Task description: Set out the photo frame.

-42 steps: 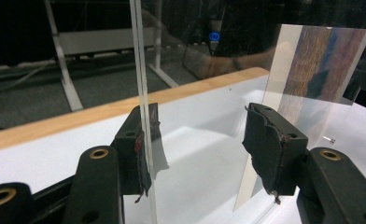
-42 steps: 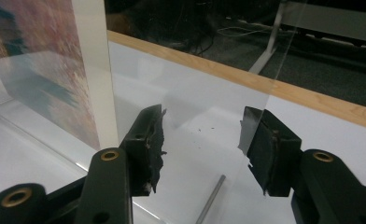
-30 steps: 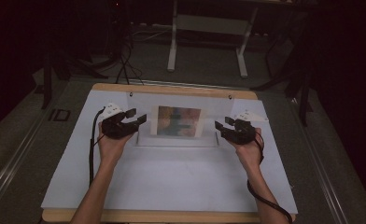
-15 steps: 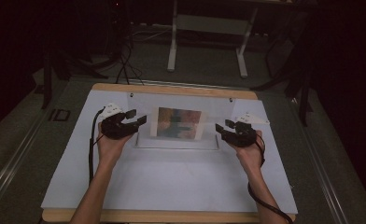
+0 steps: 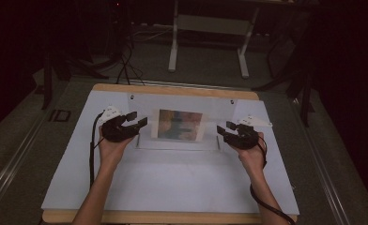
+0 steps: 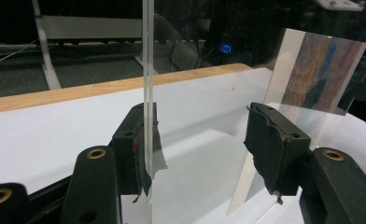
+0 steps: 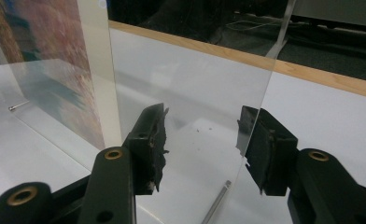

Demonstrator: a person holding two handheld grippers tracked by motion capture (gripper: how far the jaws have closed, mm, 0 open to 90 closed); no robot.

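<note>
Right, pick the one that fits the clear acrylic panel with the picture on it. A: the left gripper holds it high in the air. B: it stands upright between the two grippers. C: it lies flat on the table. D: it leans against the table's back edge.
B: the clear panel stands upright on the white table, with the left gripper at one end and the right gripper at the other, both jaws open.

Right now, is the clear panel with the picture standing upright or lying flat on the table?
Upright. The clear panel rises as a thin vertical edge between the left gripper jaws, and the picture faces the person.
</note>
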